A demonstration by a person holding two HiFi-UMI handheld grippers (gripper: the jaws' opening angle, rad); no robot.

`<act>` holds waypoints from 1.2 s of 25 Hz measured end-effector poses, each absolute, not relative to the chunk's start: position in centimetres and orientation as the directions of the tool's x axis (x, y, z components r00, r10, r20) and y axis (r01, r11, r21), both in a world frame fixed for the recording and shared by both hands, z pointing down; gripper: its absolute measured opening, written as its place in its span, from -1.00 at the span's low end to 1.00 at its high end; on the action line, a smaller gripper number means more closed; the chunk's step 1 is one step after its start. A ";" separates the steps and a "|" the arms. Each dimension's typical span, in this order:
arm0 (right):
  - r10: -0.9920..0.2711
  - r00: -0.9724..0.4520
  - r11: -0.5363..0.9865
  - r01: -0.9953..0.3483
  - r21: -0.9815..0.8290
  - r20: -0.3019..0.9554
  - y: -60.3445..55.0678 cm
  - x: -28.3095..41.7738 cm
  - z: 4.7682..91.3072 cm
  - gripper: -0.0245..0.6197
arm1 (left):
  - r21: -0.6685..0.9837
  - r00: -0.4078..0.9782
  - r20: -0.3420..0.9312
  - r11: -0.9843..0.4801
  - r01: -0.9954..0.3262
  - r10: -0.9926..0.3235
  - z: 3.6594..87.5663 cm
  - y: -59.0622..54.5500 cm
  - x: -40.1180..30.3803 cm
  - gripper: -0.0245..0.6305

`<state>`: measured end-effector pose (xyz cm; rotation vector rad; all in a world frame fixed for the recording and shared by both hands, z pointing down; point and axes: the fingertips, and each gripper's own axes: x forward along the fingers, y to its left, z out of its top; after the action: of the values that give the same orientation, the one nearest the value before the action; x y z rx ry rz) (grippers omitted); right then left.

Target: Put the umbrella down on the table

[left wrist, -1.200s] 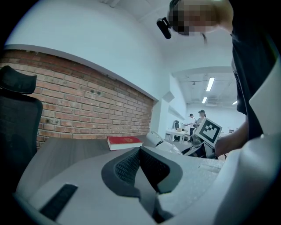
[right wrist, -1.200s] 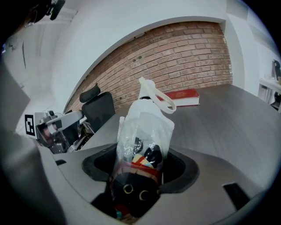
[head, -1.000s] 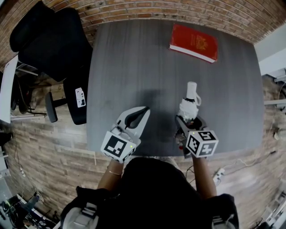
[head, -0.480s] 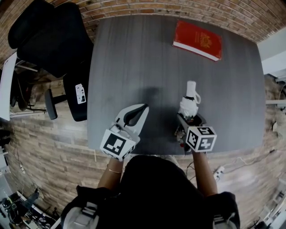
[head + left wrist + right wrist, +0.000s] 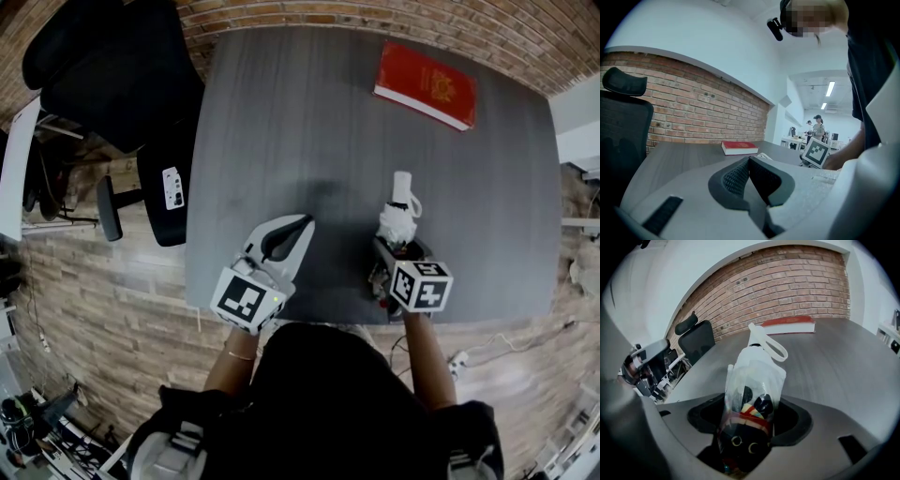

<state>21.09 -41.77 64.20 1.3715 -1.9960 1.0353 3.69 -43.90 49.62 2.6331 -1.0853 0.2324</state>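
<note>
A folded umbrella (image 5: 397,217) in a clear plastic sleeve, with a white handle and a loop strap, sticks out of my right gripper (image 5: 392,246) over the near right part of the grey table (image 5: 309,112). In the right gripper view the jaws stand on both sides of the umbrella (image 5: 753,380) and my right gripper (image 5: 749,420) is shut on its dark, patterned lower part. The handle points away and down at the table; I cannot tell whether it touches. My left gripper (image 5: 302,225) hovers at the near table edge, shut and empty (image 5: 749,161).
A red book (image 5: 427,84) lies at the far right of the table, also seen in both gripper views (image 5: 739,147) (image 5: 790,325). A black office chair (image 5: 112,75) stands left of the table. A brick wall (image 5: 787,282) runs behind it.
My right gripper has sunk a little toward the table with the umbrella still in it. The left gripper has stayed where it was.
</note>
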 end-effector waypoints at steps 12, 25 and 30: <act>-0.523 -0.351 0.156 -0.935 -0.318 0.776 -42.1 21.5 65.8 -0.02 | 0.191 0.687 0.267 -0.662 -0.725 -0.675 49.8 -44.0 2.8 -0.92; -0.502 -0.357 0.129 -0.931 -0.341 0.788 -42.6 21.5 66.1 0.00 | 0.198 0.709 0.262 -0.683 -0.703 -0.654 49.7 -43.8 3.8 -0.92; -0.503 -0.360 0.119 -0.929 -0.350 0.786 -42.8 21.8 66.3 0.01 | 0.194 0.707 0.261 -0.681 -0.706 -0.658 49.6 -43.6 3.9 -0.92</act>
<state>21.80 -42.82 66.32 1.3829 -1.9209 1.1643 3.93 -43.55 49.62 2.6354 -1.0781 0.2459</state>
